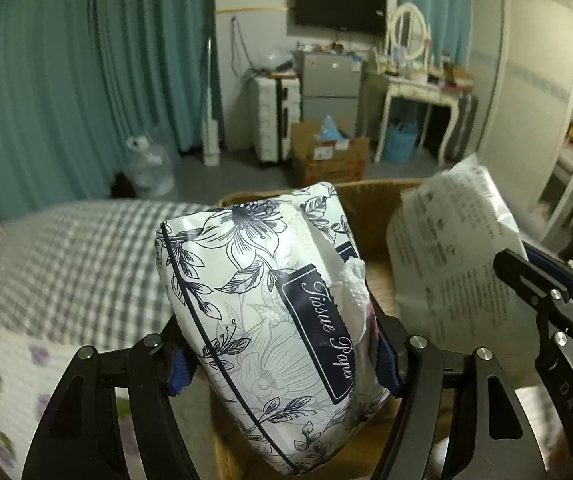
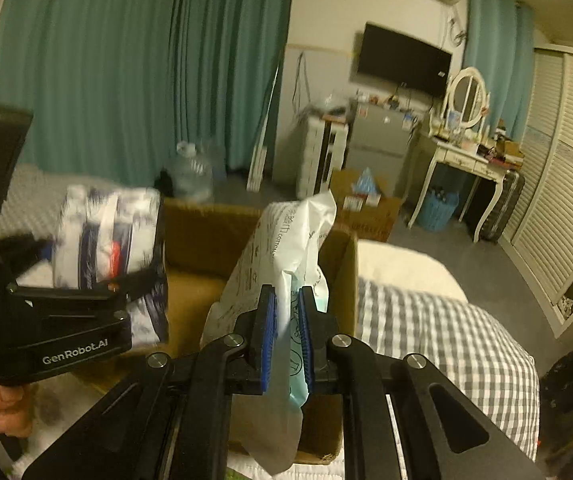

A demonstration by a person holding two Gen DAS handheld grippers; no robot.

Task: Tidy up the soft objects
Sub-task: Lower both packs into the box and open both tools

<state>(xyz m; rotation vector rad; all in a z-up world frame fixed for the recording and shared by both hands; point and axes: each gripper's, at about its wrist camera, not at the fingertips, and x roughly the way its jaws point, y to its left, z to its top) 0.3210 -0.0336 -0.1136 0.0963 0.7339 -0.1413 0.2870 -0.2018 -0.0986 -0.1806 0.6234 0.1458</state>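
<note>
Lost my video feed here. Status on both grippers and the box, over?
Left gripper clamped on floral tissue pack. Right gripper pinched shut on white plastic pack. Both held over the open cardboard box. Nothing blocking it.

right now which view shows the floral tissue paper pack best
The left wrist view: the floral tissue paper pack fills the centre, its label sharp and readable. In the right wrist view the pack sits at the left edge, small and motion-blurred.
</note>
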